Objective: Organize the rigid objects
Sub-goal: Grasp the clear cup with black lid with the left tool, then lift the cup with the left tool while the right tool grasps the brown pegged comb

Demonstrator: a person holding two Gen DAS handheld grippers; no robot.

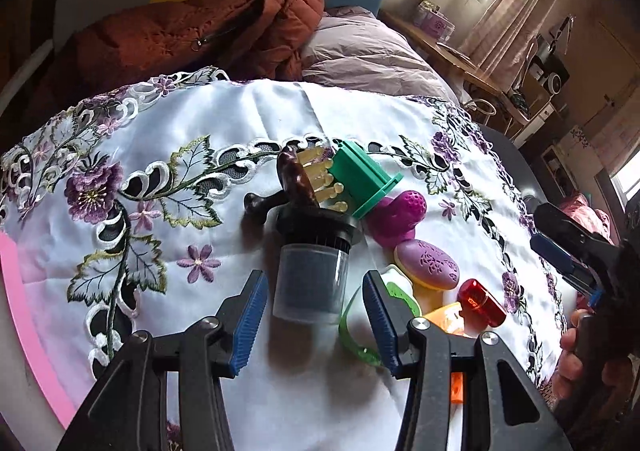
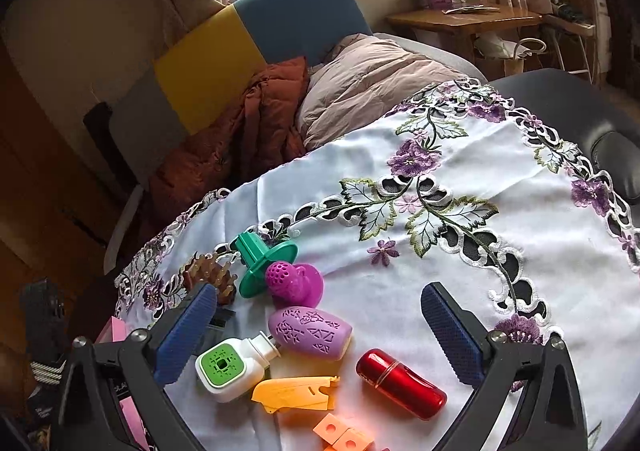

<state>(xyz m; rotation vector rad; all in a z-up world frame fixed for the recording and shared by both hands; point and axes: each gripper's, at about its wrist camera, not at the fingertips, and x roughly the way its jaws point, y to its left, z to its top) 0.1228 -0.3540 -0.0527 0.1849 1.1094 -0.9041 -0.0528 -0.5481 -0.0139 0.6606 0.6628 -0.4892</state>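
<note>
1. Two grippers hover over a cluster of small rigid objects on the embroidered cloth covering the counter [image 1: 248, 111].
2. Left gripper [image 1: 316, 317]: jaws open and empty, at the lower centre of the left wrist view, pointing steeply down.
3. Clear jar with a black lid [image 1: 310, 271]: it lies on its side just beyond and between the left fingertips, apart from both pads. Its long axis runs up the frame, base toward the gripper, lid away.
4. Right gripper [image 2: 320, 331]: jaws open wide and empty, above the purple case [image 2: 310, 331], the white and green bottle [image 2: 230, 367] and the red cylinder [image 2: 400, 383].
5. Judgement: the left hand is nearer the jar; a short advance along the jar's axis would bring its sides between the pads.
</note>
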